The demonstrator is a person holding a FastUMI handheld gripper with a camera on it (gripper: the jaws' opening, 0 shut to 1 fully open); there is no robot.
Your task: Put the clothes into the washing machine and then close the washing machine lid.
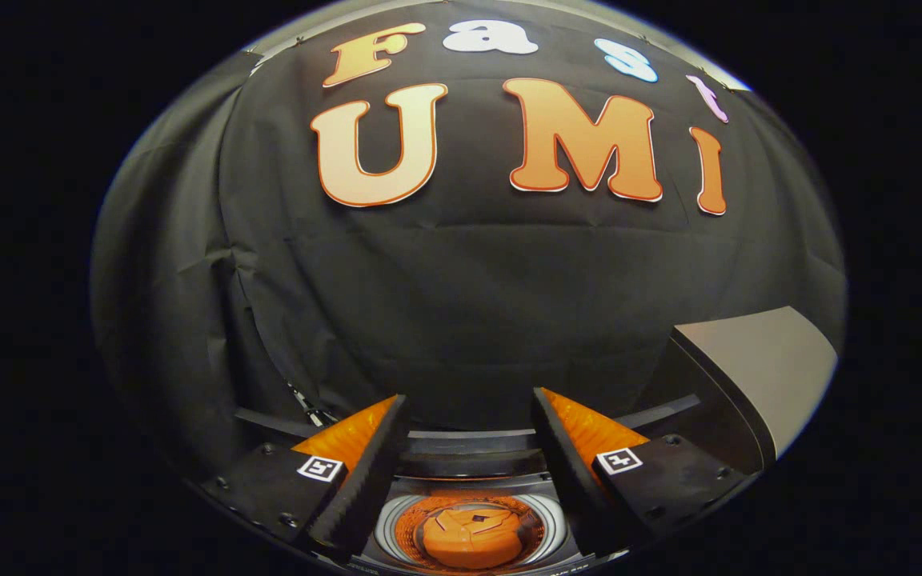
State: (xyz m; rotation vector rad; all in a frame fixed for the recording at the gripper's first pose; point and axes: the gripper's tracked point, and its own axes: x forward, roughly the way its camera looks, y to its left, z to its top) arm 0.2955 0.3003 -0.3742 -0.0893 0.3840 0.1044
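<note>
My gripper (pixel 469 398) is open, its fingers wide apart with nothing between them, and it hangs above the washing machine. Down between the fingers I look into the round drum opening (pixel 391 522). An orange piece of clothing (pixel 473 538) lies inside the drum. The machine's grey lid (pixel 757 368) stands raised, beyond and to the right of the right finger (pixel 561 448). The machine's dark top rim (pixel 469 462) runs across just past the drum.
The black cloth wall of the booth (pixel 461 304) hangs close behind the machine and curves round on the left. A thin dark rail (pixel 269 422) runs behind the left finger.
</note>
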